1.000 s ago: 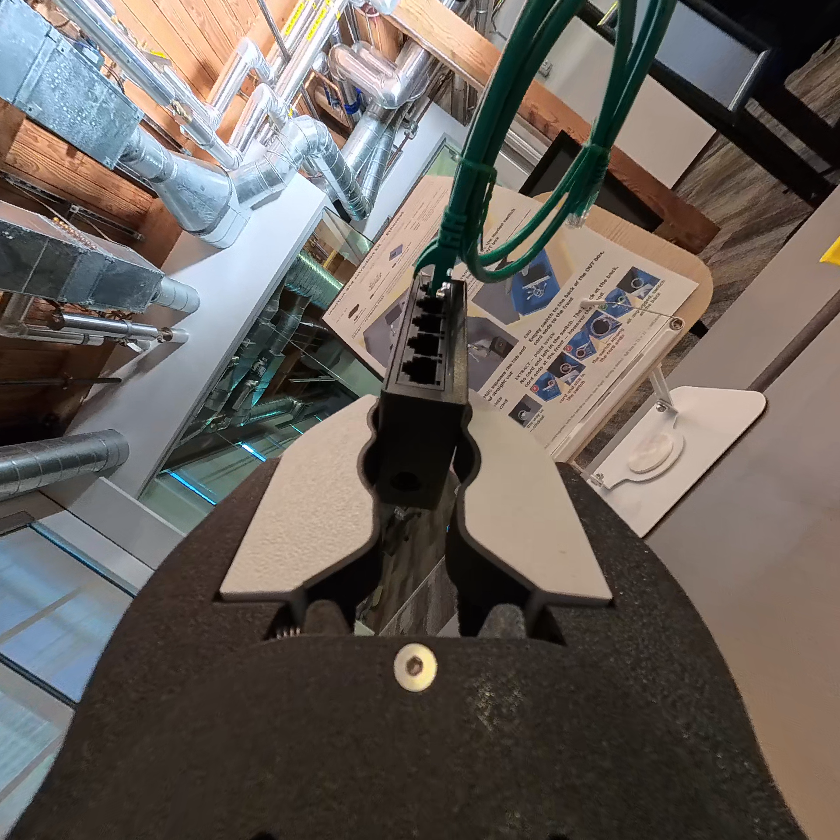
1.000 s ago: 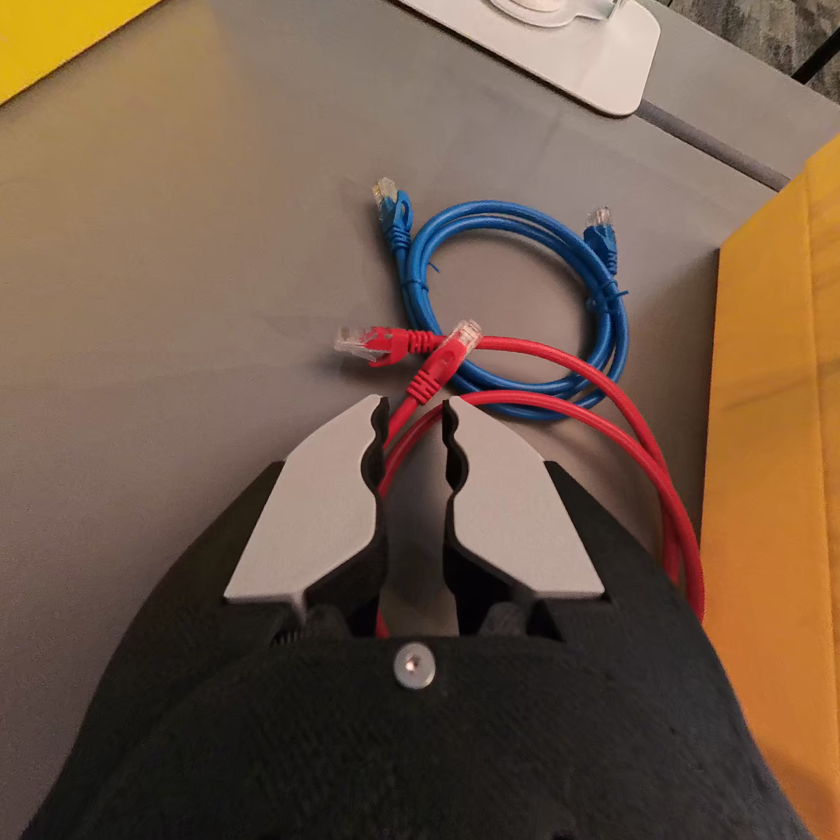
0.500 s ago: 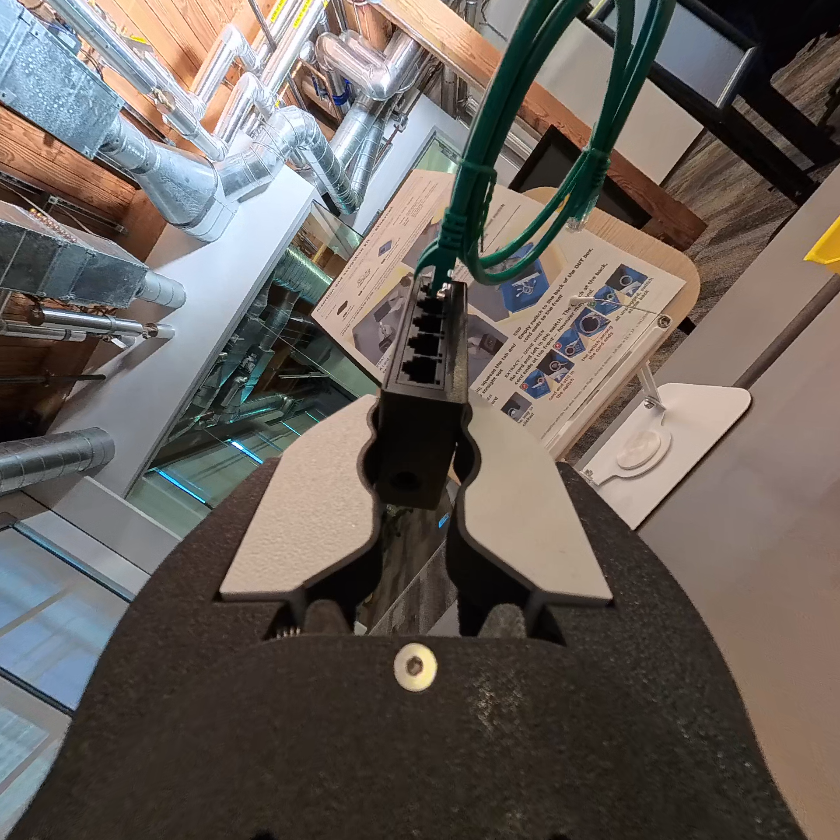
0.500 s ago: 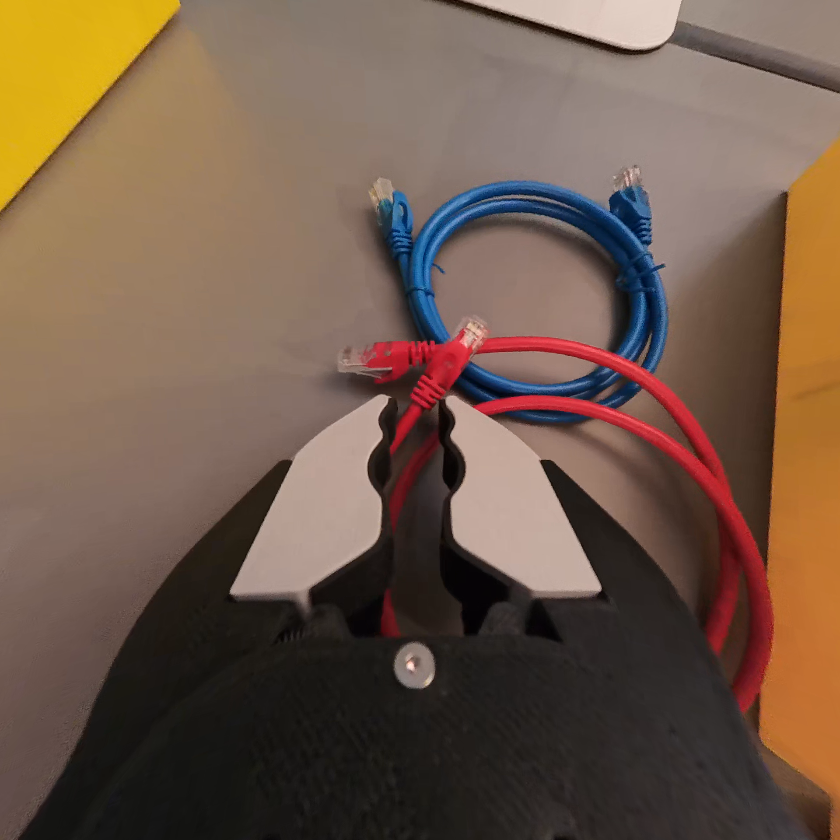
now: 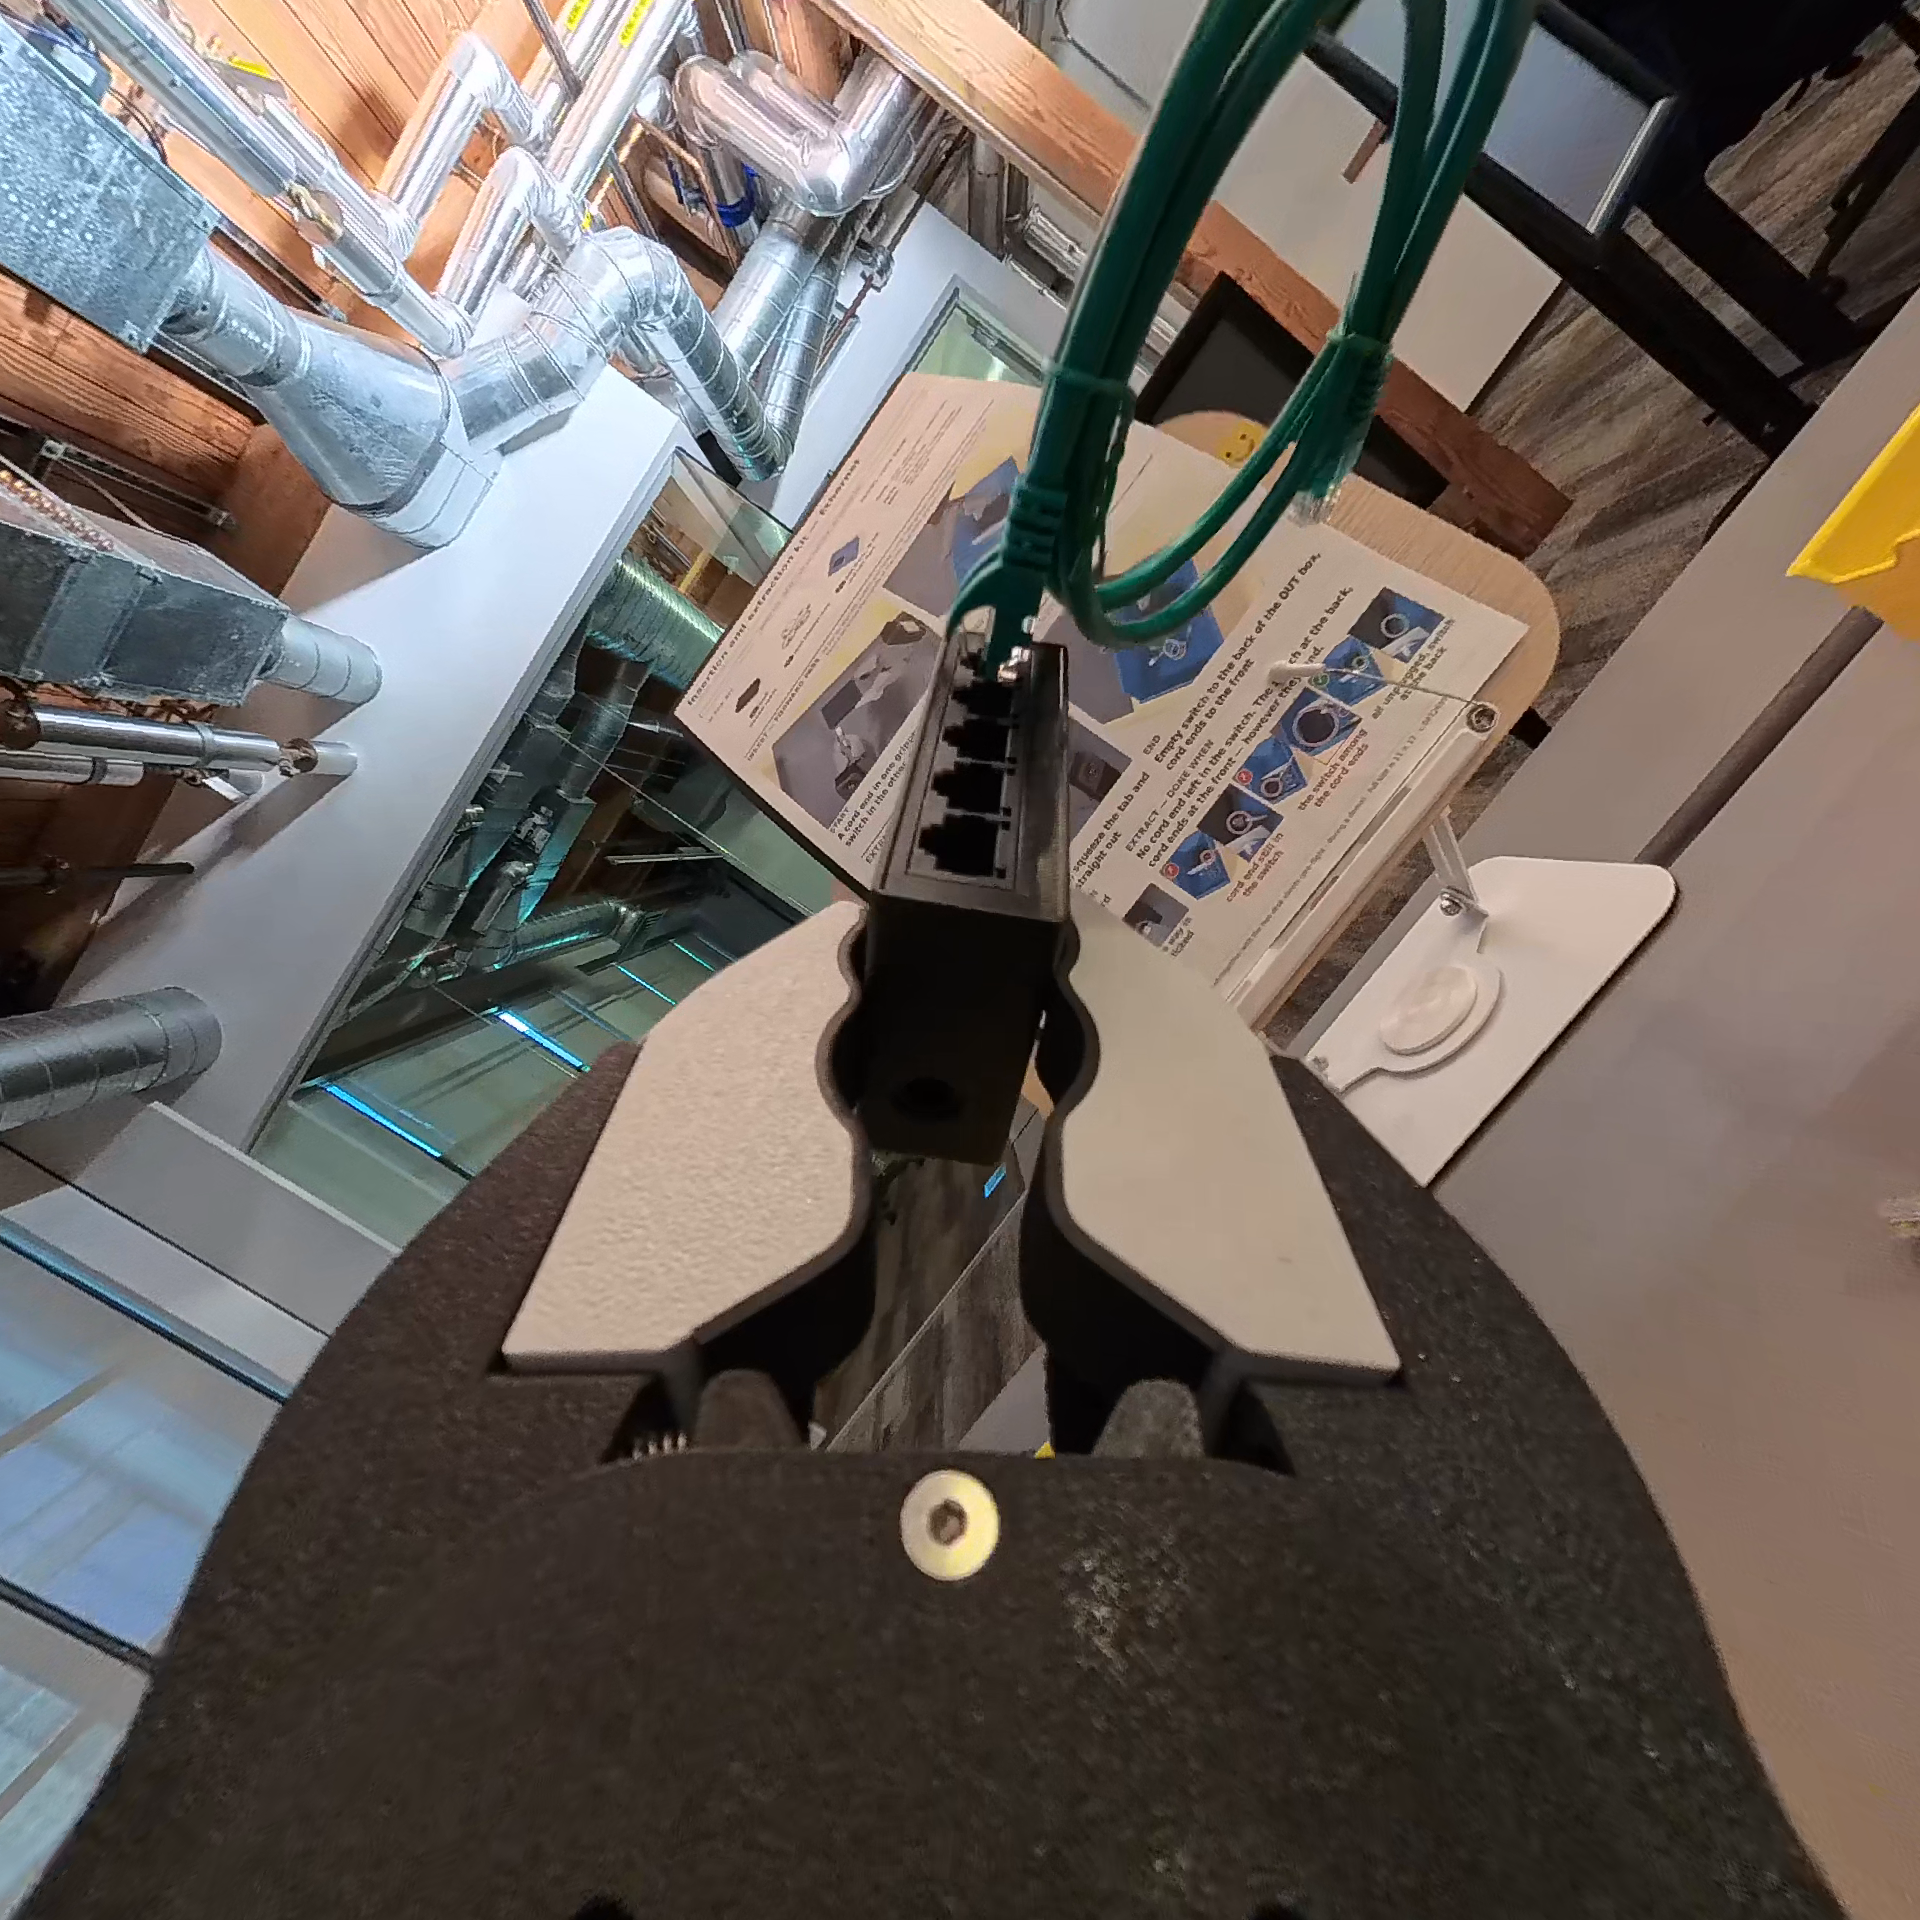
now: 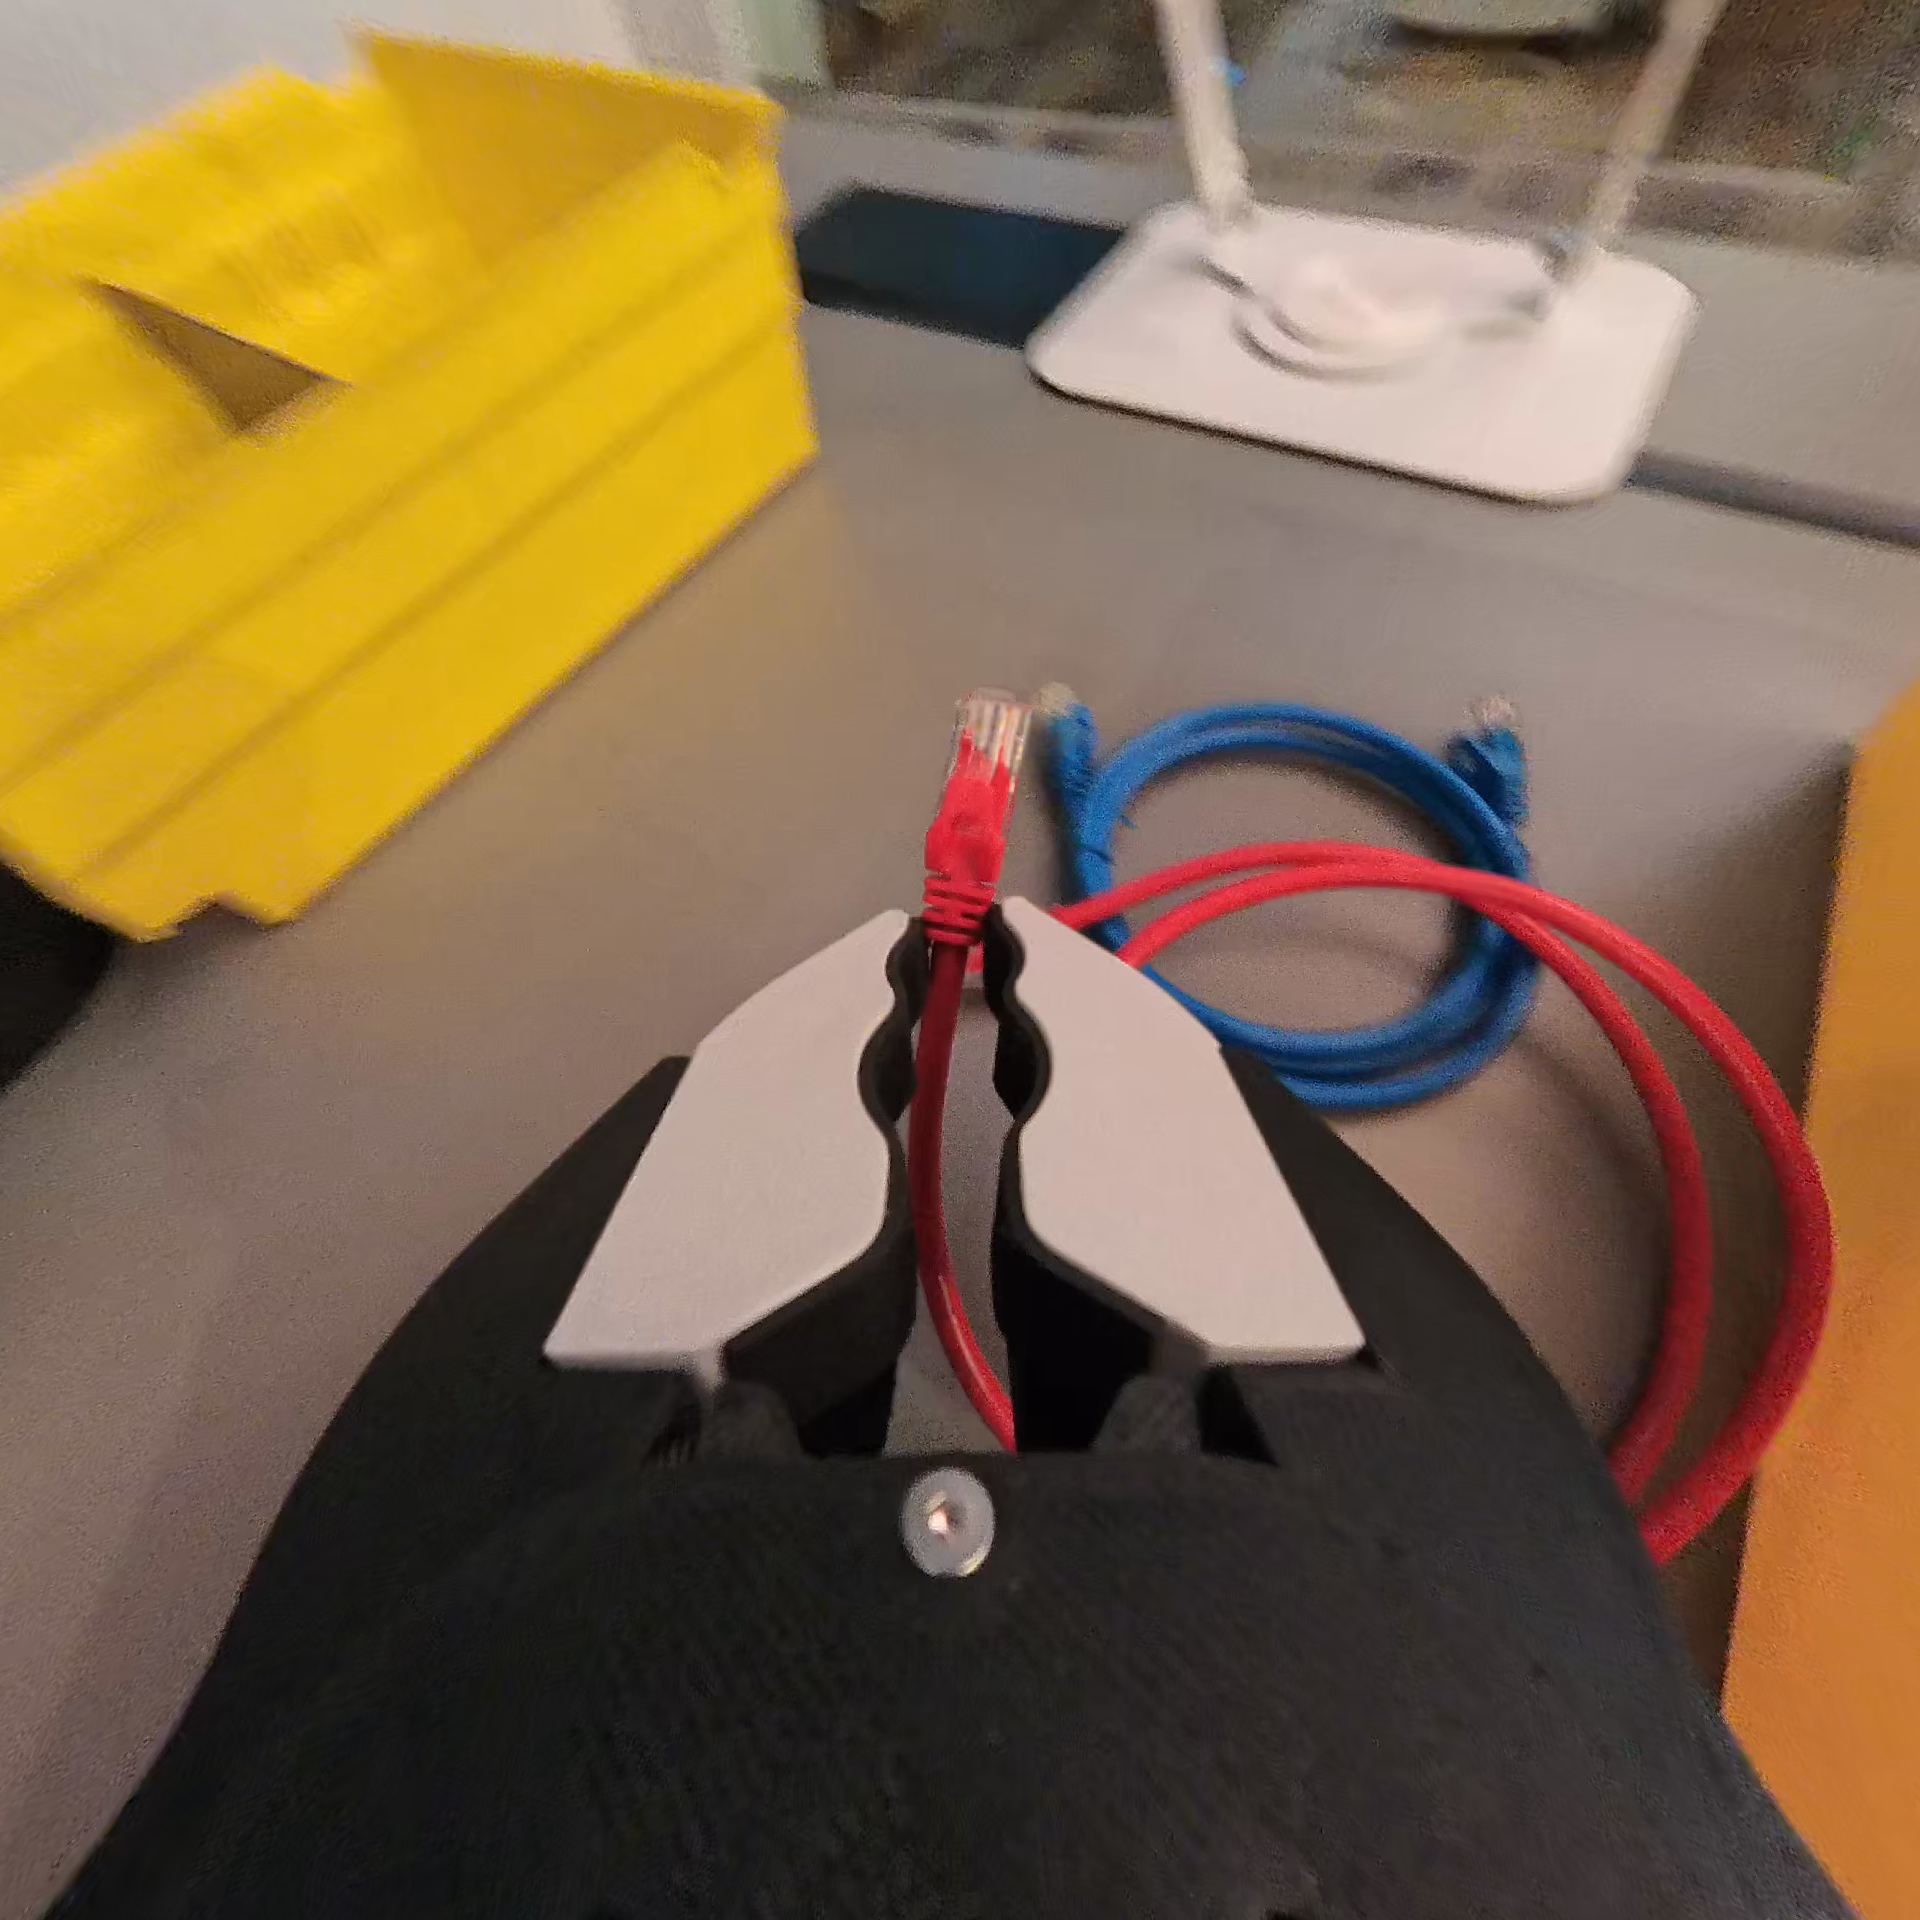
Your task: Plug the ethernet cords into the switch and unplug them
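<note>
Right hand-held gripper [image 6: 961, 925] pinches the red cord [image 6: 961, 831]; left hand-held gripper [image 5: 961, 966] clamps the switch [image 5: 977, 831].

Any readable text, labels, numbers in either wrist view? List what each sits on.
Instruction sheet on the white stand: legible printed headings and captions, but I don't quote writing.
Yellow tags on the ceiling pipes: too small to read.
Switch: no marking visible.
Red cord, blue cord, yellow bin: none, view blurred.

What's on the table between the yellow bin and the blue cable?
Right wrist view: only the red ethernet cord's plug, held up by the right hand-held gripper; otherwise bare grey tabletop.
</note>
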A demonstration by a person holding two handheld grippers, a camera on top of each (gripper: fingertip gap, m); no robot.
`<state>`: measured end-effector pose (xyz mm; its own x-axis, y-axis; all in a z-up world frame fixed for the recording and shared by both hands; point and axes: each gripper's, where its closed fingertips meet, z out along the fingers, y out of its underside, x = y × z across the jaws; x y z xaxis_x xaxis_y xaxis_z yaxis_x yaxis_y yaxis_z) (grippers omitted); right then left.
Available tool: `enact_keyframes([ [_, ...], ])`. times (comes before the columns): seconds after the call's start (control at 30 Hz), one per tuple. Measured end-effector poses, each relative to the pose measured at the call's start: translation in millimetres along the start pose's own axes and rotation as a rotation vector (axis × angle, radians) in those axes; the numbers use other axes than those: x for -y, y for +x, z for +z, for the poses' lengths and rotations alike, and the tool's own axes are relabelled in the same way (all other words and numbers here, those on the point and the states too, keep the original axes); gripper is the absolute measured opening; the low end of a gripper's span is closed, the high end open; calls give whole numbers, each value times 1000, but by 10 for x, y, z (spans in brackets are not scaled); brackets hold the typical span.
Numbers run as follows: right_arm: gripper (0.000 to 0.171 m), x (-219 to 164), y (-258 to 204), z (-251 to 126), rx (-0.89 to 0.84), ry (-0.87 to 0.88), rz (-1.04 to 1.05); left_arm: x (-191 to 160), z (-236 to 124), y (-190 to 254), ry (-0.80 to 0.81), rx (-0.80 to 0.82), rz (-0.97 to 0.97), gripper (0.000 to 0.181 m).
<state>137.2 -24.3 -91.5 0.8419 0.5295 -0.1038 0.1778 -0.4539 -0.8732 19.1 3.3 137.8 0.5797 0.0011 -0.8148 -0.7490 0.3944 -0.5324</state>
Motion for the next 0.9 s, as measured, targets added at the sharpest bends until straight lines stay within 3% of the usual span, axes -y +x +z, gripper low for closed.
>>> enact_keyframes([
  [0.27, 11, 644, -56, -592, 242, 168, -32, -18, 37, 134, -11, -37, 59, 29],
  [0.5, 10, 1254, -94, -1149, 358, 104, -266, 92, 70, 348, 31, -74, 132, 29],
  [0.63, 10, 1270, -95, -1228, 310, -67, -420, 144, 106, 571, 31, -125, 200, 29],
  [0.9, 10, 995, 7, -1045, 337, -287, -429, 206, 175, 1024, 8, -228, 278, 29],
])
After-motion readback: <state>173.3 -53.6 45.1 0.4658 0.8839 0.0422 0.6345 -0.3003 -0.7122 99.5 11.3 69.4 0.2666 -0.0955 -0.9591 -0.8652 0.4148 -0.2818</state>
